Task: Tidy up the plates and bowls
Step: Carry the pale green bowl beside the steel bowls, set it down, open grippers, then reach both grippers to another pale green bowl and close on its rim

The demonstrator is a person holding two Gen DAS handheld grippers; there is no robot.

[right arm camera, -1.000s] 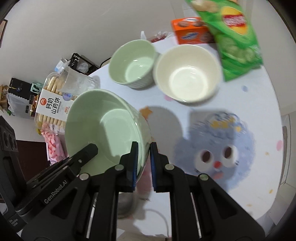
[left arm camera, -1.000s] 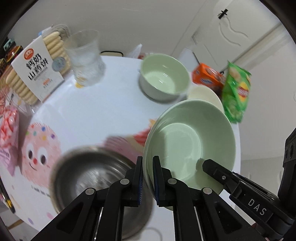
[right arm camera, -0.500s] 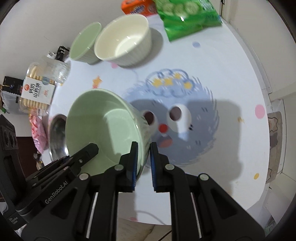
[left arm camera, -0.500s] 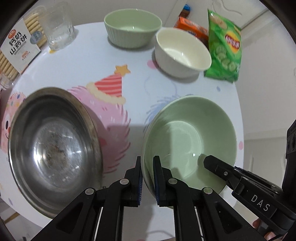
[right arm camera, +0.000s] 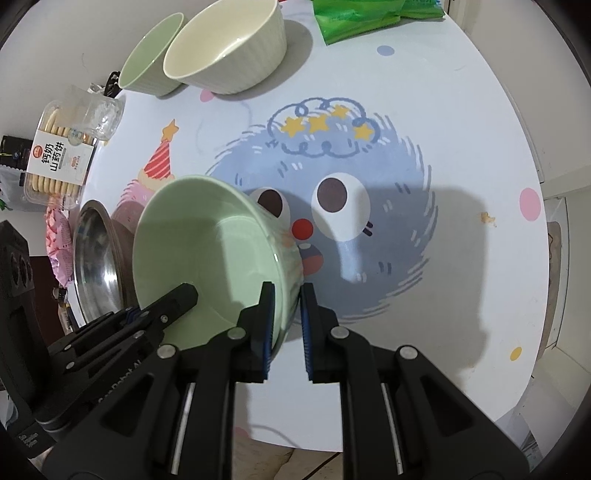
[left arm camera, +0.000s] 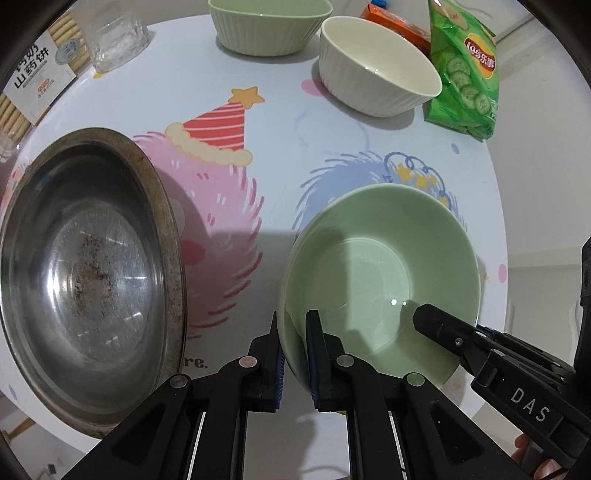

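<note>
A large pale green bowl (left arm camera: 380, 266) is held over the round table's blue monster drawing by both grippers. My left gripper (left arm camera: 294, 336) is shut on its left rim. My right gripper (right arm camera: 284, 306) is shut on its right rim; the same bowl (right arm camera: 207, 236) shows tilted in the right wrist view. A steel bowl (left arm camera: 85, 266) sits at the left. A ribbed white bowl (left arm camera: 376, 70) and a ribbed green bowl (left arm camera: 266, 22) stand at the far side.
A green chip bag (left arm camera: 465, 70) and an orange box (left arm camera: 395, 26) lie at the far right. A clear glass (left arm camera: 114, 37) and a biscuit pack (left arm camera: 33, 77) are at the far left. The table edge (right arm camera: 532, 258) curves along the right.
Both grippers have carried the green bowl from beside the steel bowl toward the right and lower, over the blue monster drawing. The grips are unchanged.
</note>
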